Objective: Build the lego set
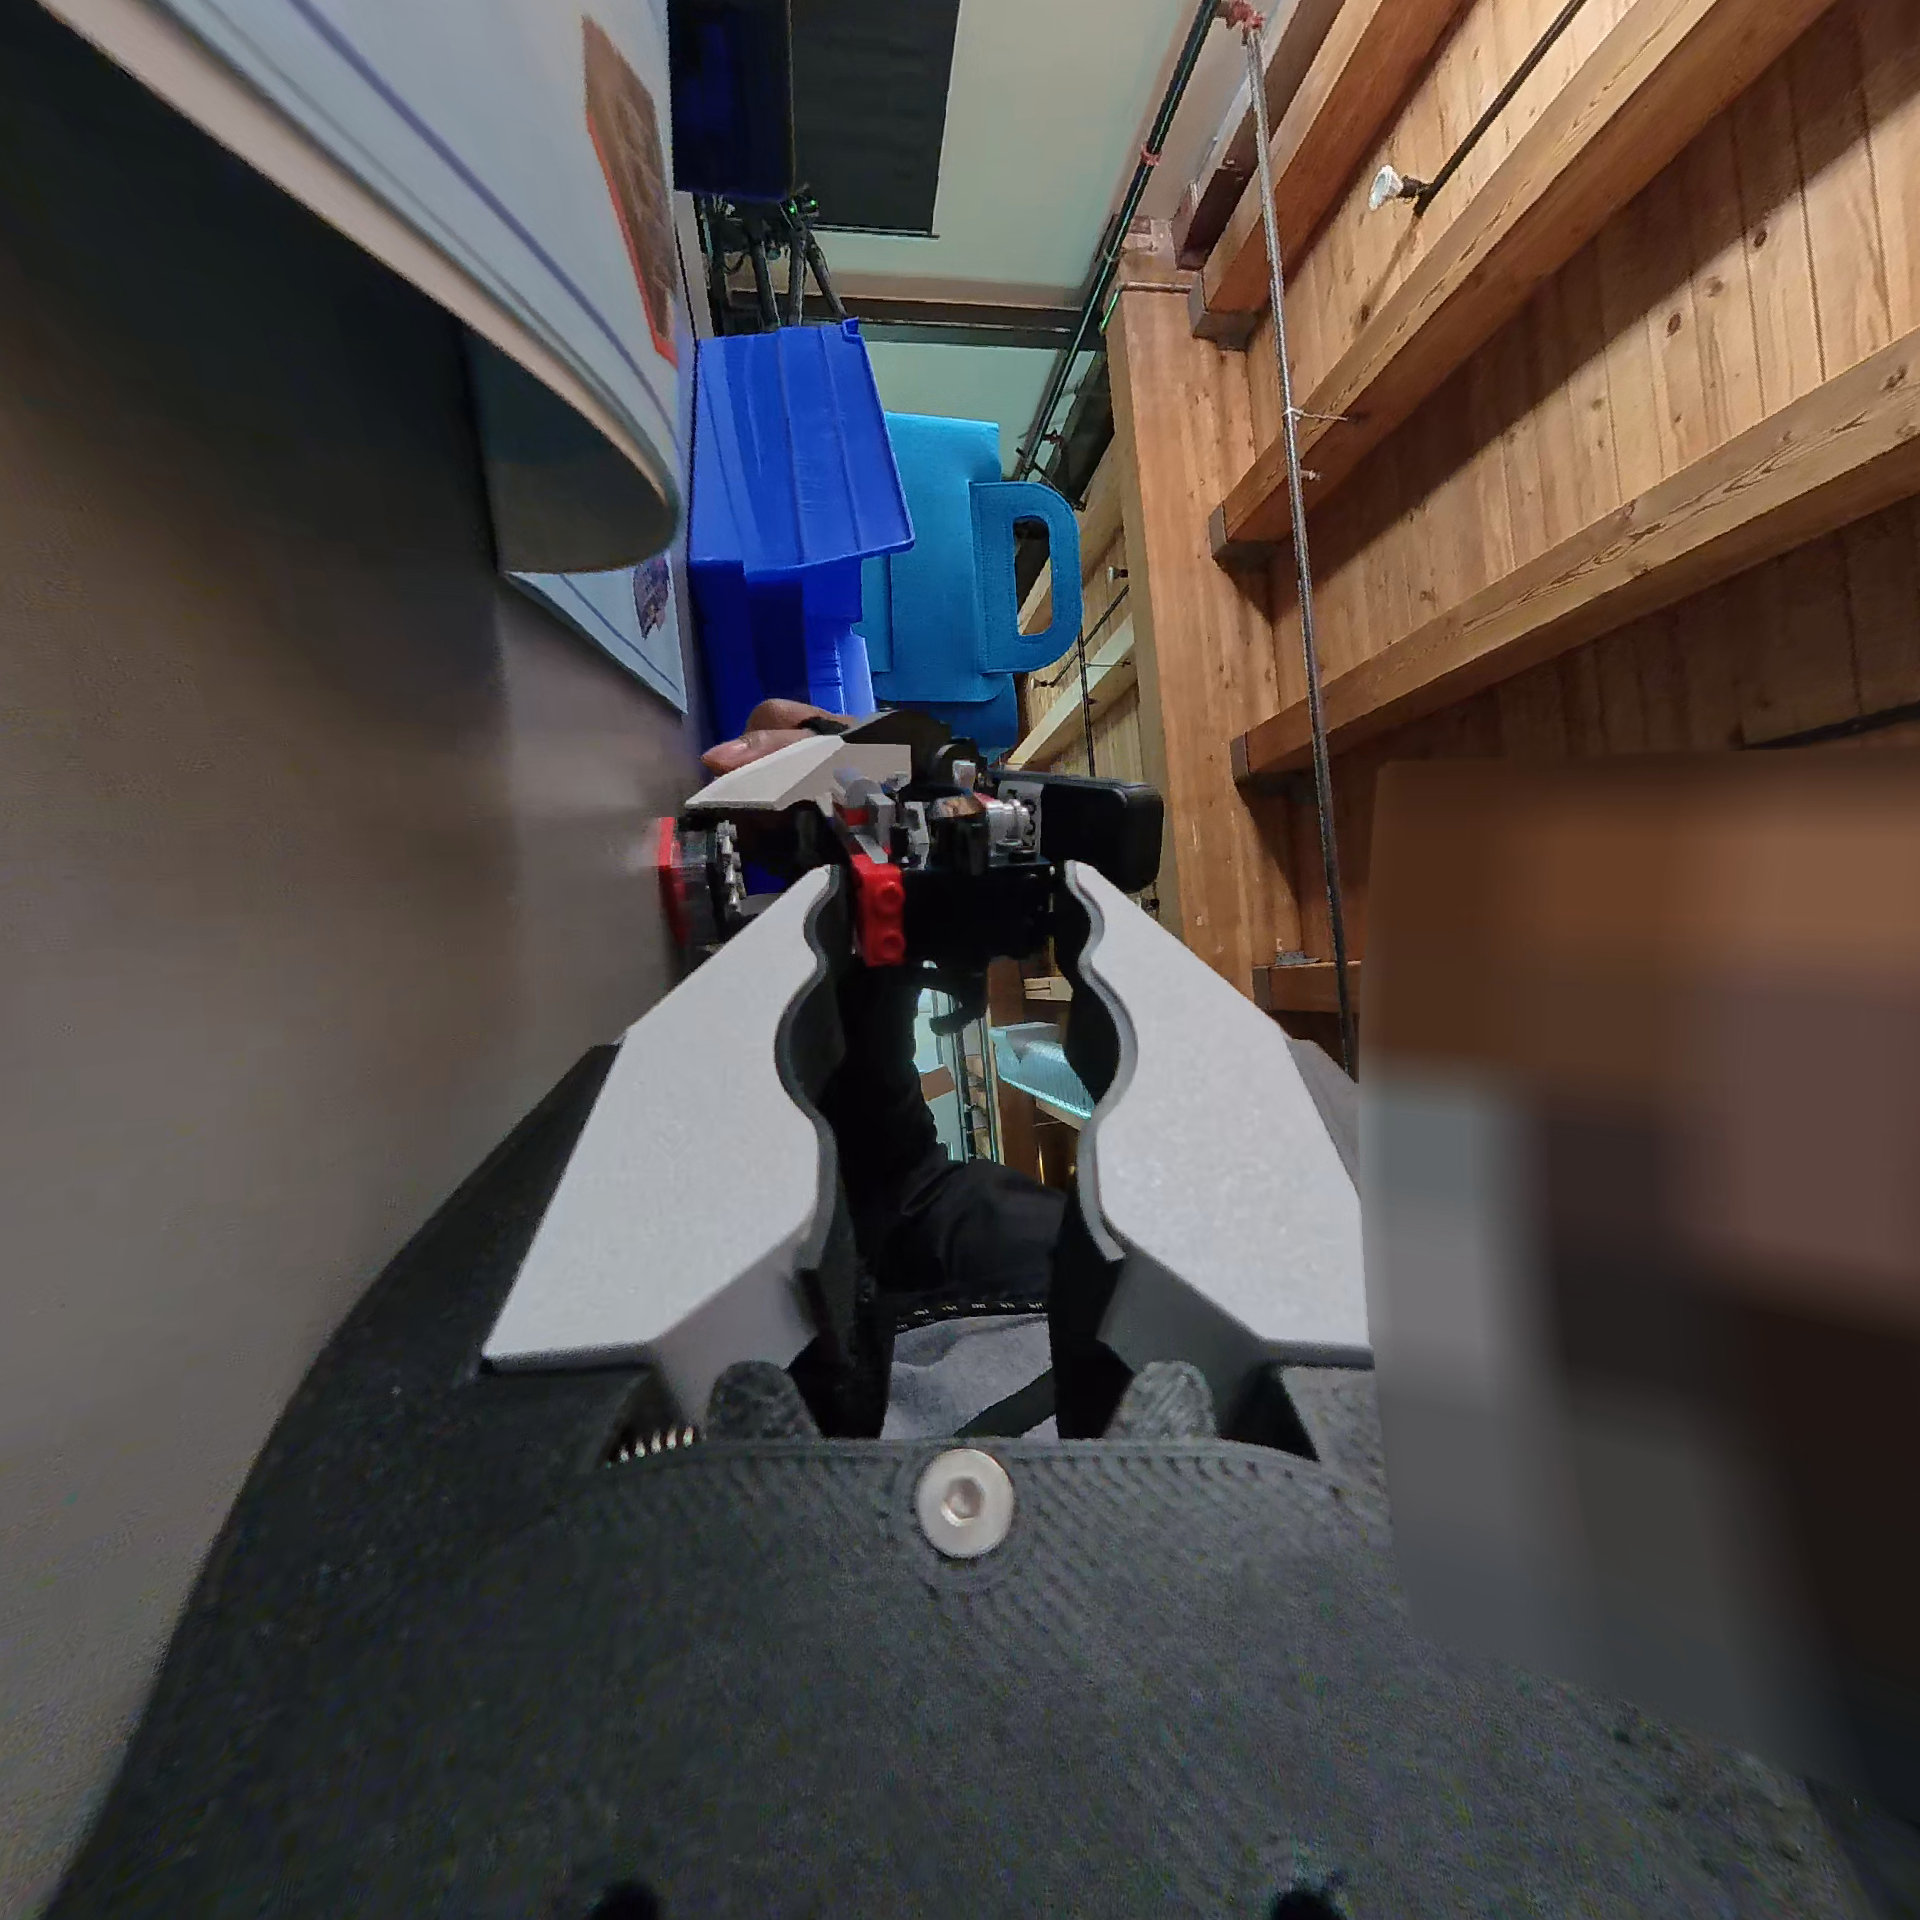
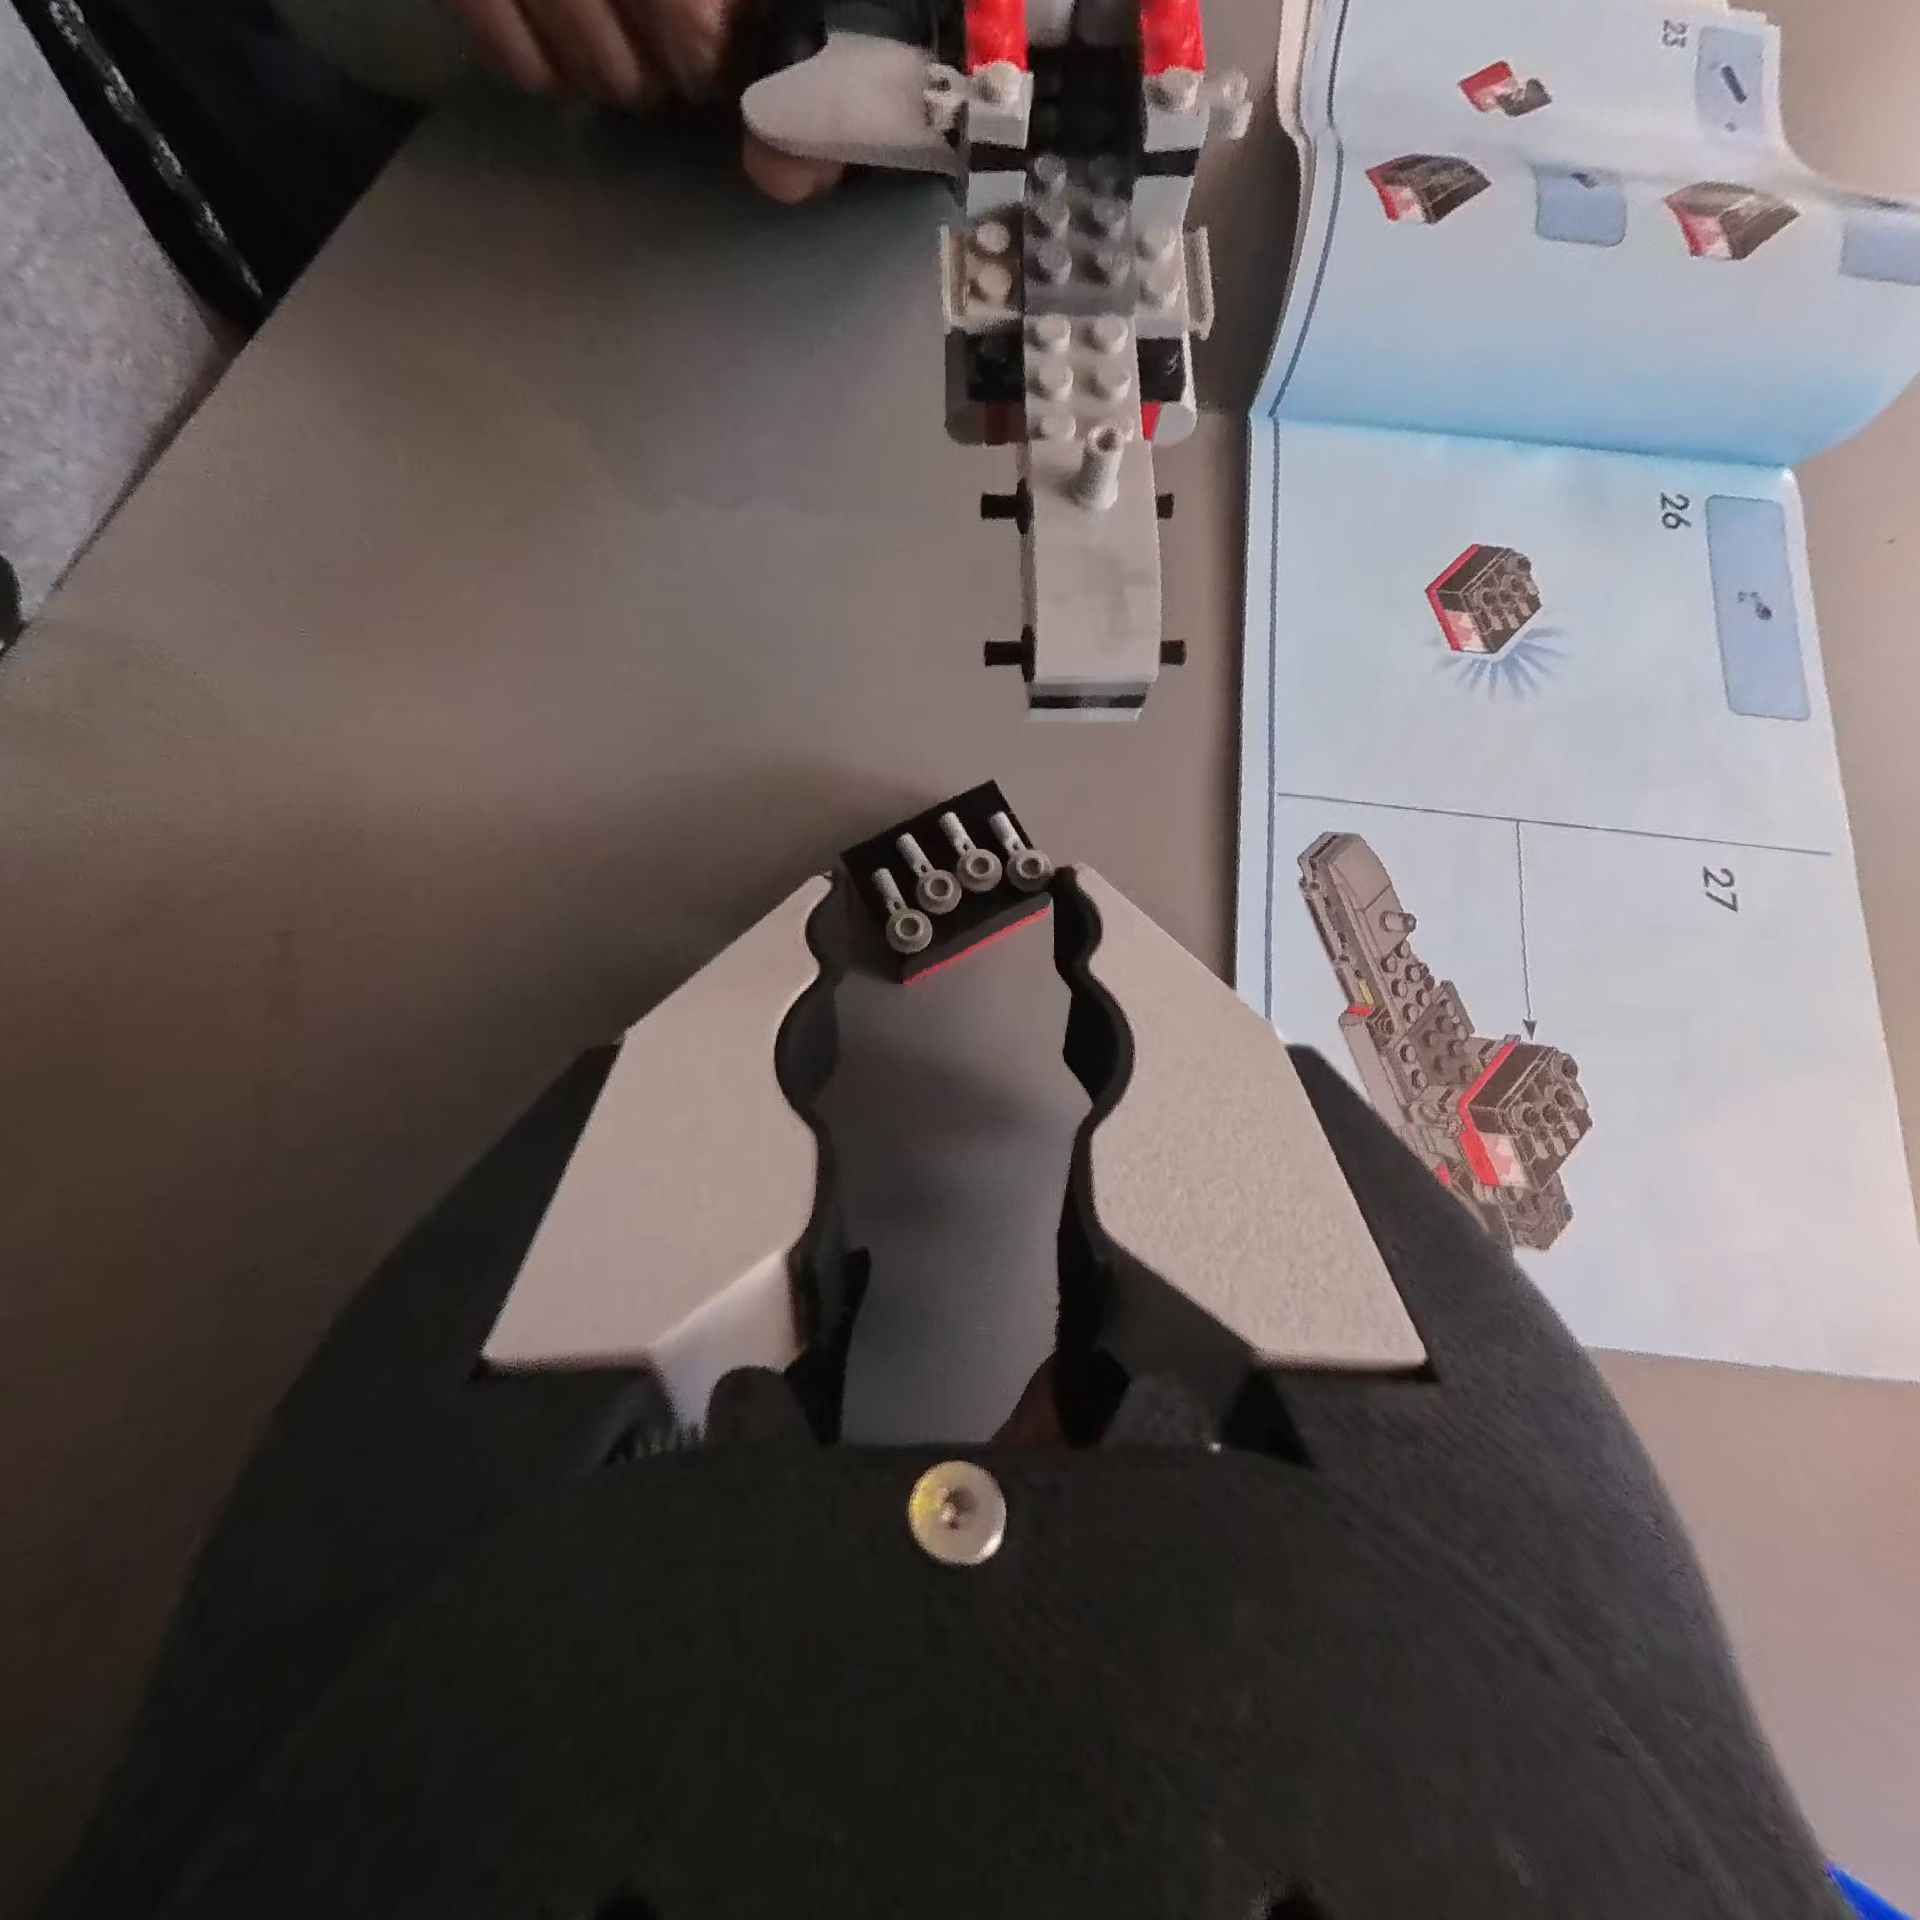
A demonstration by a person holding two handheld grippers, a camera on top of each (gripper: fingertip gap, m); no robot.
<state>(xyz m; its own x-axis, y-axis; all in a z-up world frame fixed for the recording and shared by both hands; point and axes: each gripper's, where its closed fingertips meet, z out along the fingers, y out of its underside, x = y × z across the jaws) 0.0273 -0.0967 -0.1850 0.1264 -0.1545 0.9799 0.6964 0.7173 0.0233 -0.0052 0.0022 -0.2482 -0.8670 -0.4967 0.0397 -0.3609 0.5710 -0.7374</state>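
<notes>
My left gripper (image 1: 951, 899) is shut on the black and red rear end of the lego model (image 1: 966, 883). In the right wrist view the model (image 2: 1086, 374) is grey, black and red, with its long grey nose pointing toward my right gripper just above the grey table (image 2: 416, 623). The left gripper's finger (image 2: 842, 114) and a hand (image 2: 613, 42) show at the top. My right gripper (image 2: 945, 894) is shut on a small black block (image 2: 961, 888) with a red stripe and several grey pins. It holds the block a short gap in front of the nose.
An open light blue instruction booklet (image 2: 1558, 644) lies on the table right of the model. Blue plastic bins (image 1: 790, 468) stand beyond the model in the left wrist view. A wooden wall with shelves (image 1: 1558, 416) is behind them. The table's left edge (image 2: 208, 343) runs diagonally. About 12 cm separates my left fingertips from my right.
</notes>
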